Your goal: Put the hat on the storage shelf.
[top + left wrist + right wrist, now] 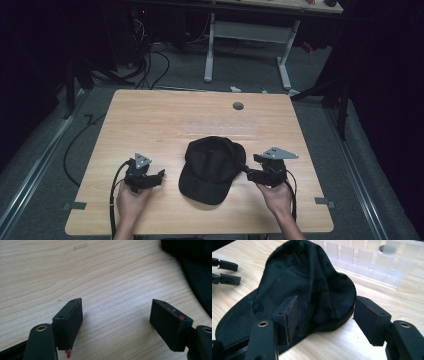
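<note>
A: Cap (pixel 212 169) is in the lower middle of the high view, flat on the wood table (pixel 150 120), brim twd the bottom edge. It's black.

B: Where are ur grippers?

A: My left gripper (pixel 159 175) is at lower left of that view, just beside the cap but not touching. My right gripper (pixel 246 169) is at lower right, tips right at the cap's side.

B: Left one open?

A: Yep, spread wide. In the left gripper view I see bare wood btw the jaws, and the cap is a dark bit at the far right edge (pixel 200 277).

B: And the right?

A: Spread wide too. In the right gripper view the cap (pixel 307 290) fills the middle of the frame. Its back edge sits btw my jaws. One pad is up against the cloth, the other is clear of it, so no pinch.

B: Anything else?

A: A clear plastic rack (pixel 367 262) at upper right of that view, behind the cap. A round grey hole cover (pixel 238 106) near the table's top edge in the high view.
</note>
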A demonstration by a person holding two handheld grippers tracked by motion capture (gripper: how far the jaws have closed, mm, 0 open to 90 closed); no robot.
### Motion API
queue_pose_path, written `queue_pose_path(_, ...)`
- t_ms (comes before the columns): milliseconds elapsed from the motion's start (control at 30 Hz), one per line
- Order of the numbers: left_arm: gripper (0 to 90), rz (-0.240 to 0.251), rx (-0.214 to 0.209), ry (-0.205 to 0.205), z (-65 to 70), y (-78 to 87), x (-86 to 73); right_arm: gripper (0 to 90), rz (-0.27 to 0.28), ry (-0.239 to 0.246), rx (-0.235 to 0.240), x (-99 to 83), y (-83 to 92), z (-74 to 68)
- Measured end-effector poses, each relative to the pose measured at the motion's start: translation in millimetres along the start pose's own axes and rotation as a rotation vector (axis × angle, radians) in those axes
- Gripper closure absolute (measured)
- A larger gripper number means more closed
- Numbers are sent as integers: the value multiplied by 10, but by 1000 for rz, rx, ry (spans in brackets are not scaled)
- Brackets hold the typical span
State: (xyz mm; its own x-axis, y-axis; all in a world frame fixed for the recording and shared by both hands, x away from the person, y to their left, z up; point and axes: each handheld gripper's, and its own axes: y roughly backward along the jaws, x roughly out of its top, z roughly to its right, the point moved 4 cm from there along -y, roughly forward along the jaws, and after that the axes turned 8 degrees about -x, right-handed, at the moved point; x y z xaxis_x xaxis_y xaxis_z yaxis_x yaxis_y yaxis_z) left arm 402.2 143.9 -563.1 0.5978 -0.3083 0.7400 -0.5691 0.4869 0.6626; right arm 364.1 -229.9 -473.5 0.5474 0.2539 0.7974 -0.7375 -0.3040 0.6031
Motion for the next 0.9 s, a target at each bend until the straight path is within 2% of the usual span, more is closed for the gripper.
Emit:
queue_pose_path(300, 268, 0, 0, 0, 0, 0, 0, 370, 13, 32, -3, 170, -110, -77)
queue_pose_path(467, 268, 0, 0, 0, 0, 0, 0, 378, -11, 45, 1, 228, -255, -118)
queue_pose_path(667, 267, 0, 0, 0, 0, 0, 0, 415, -24, 29, 13, 249, -390, -138)
queue_pose_path(900, 267, 0, 0, 0, 1, -1, 0, 428, -30, 14, 20, 249, -471, -140)
